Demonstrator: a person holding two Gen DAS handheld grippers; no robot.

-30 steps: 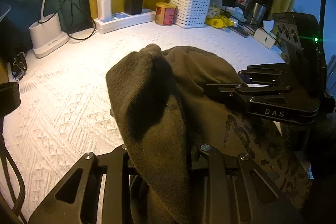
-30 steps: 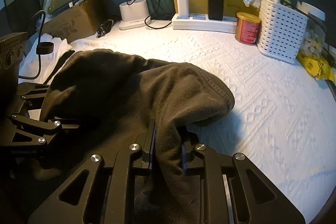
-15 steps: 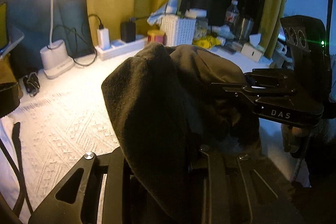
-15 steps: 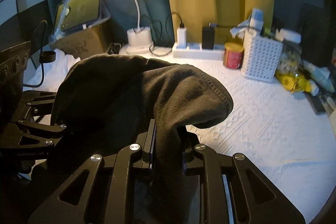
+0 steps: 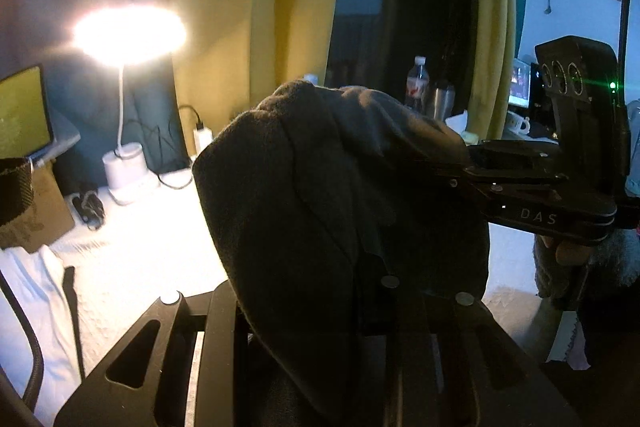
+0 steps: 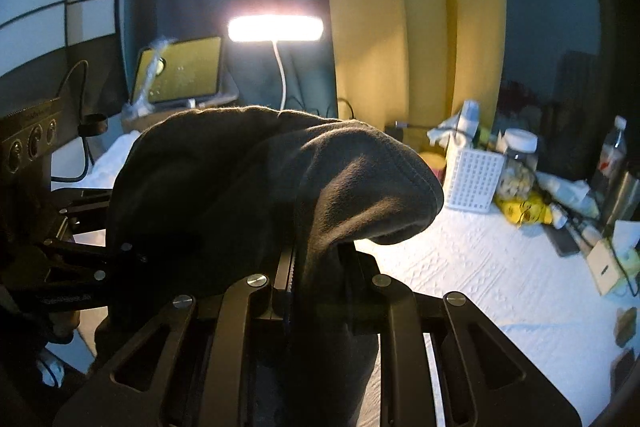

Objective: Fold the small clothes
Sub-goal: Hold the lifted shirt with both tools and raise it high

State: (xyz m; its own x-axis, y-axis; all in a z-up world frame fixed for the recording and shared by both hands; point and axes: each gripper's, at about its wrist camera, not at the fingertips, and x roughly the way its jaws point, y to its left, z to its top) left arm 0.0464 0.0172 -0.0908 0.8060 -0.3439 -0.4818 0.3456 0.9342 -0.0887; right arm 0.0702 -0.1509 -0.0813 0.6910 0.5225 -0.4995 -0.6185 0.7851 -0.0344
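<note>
A dark olive-brown garment [image 5: 320, 195] hangs in the air between both grippers, well above the white textured bed cover [image 5: 132, 251]. My left gripper [image 5: 312, 291] is shut on one edge of it; the cloth drapes over the jaws and hides the fingertips. In the right wrist view the same garment [image 6: 256, 187] bulges up in front of the camera, and my right gripper [image 6: 316, 267] is shut on its other edge. The right gripper's body also shows at the right of the left wrist view, with a hand under it. The left gripper's body shows at the left of the right wrist view.
A lit desk lamp [image 6: 275, 28] stands at the back with a tablet [image 6: 180, 69] beside it. A white basket [image 6: 474, 179], jar, bottles [image 6: 612, 151] and yellow packets crowd the back right of the cover [image 6: 500, 279]. Yellow curtains hang behind.
Both grippers have risen with the garment, lifting it off the bed cover. The views have tilted up, so the lamp and curtains now show.
</note>
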